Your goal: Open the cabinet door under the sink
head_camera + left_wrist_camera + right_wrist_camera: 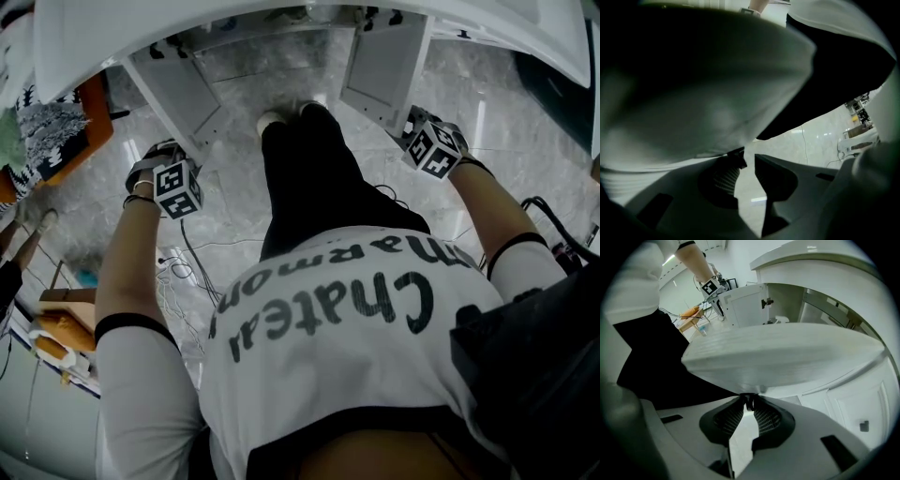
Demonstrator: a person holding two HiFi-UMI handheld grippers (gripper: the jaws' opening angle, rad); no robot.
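Both white doors under the sink stand swung outward: the left cabinet door [178,94] and the right cabinet door [384,66]. My left gripper [747,157] points down at the left door [703,89], which fills the view above its jaws. Its left fingertip [737,155] touches the door's lower edge, and floor shows through the gap between the jaws. My right gripper [747,401] sits under the right door's striped edge [783,352], its tips pinched on a small dark piece there. The marker cubes [178,187] [433,145] sit beside the doors.
The person's dark-trousered legs [309,178] stand between the doors on a marbled floor [234,197]. The white sink counter [309,14] overhangs the cabinet. Cables [183,272] trail at the left, by an orange and wooden thing [61,328]. A panelled white cabinet front [858,404] is at right.
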